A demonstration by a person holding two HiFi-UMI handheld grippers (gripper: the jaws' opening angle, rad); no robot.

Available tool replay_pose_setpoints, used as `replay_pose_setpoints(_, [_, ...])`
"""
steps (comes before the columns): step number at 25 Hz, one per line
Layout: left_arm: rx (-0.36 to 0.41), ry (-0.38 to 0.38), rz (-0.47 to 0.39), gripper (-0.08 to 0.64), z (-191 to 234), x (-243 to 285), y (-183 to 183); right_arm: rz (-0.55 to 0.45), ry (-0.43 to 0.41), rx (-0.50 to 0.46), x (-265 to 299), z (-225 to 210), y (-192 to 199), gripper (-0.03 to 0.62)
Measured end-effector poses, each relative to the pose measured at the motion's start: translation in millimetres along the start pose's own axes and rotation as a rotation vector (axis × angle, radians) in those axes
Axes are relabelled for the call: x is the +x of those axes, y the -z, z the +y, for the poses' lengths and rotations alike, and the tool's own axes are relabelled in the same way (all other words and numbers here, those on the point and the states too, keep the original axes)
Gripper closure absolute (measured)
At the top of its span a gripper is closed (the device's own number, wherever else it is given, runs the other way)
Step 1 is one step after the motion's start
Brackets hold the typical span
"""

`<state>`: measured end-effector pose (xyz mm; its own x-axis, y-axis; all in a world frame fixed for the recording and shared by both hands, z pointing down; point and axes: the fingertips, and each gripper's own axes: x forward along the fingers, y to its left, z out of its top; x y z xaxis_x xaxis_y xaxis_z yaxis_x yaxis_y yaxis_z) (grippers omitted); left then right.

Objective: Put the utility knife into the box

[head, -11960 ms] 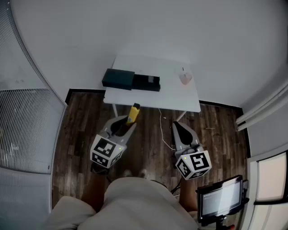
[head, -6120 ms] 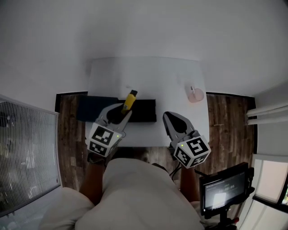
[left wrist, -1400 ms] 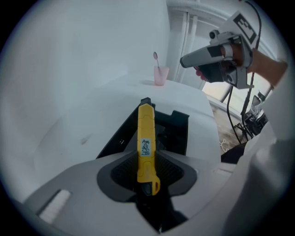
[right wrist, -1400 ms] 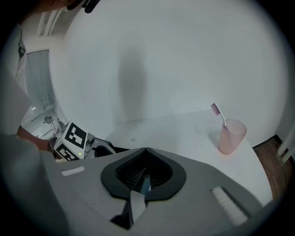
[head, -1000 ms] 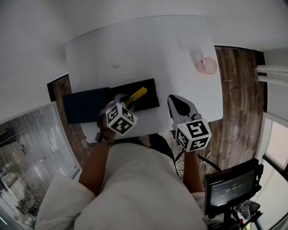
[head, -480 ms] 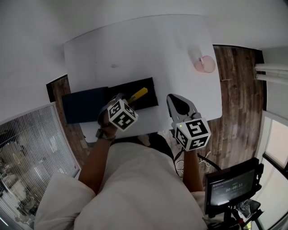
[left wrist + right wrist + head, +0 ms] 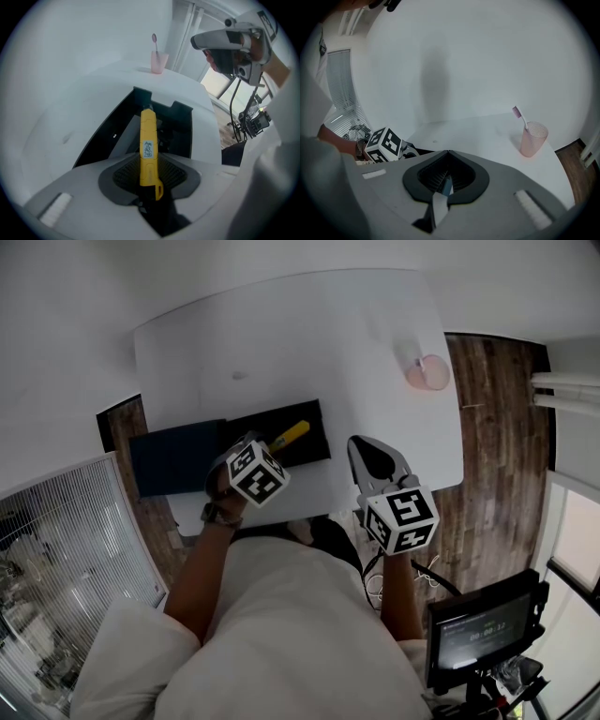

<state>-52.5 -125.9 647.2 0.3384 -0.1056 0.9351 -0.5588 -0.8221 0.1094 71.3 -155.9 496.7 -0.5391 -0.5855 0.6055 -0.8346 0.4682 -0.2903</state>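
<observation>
Since the earliest frame the person has come from the bare floor up to the desk (image 7: 300,334), and the knife, then carried over floorboards, now sits over the open box; over the last second only the left marker cube has turned a little. Head view: left gripper (image 7: 265,448) reaches in from the desk's near edge, angled up-right, the forearm running straight behind it. The utility knife (image 7: 291,435) is a slim yellow bar lying slantwise over the black box (image 7: 309,423), with the dark lid (image 7: 173,457) just beside it on the left. Right gripper (image 7: 362,441) hovers over bare desk right of the box, well apart from a pink cup (image 7: 428,372) at the far corner. Left gripper view: jaws clamped on the knife's black rear end, yellow body with a small white label pointing into the box; contact with the box floor can't be told. Right gripper view: jaws together, nothing between them, and the cup holds a toothbrush (image 7: 519,117).
</observation>
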Motion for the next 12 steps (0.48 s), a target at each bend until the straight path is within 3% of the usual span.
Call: replay_pose_setpoints(12, [0.002,0.01,0.025,0.443,0.2,4.5,-1.4,0.004,0.001,-0.001,-0.9,1.1,1.8,0.591])
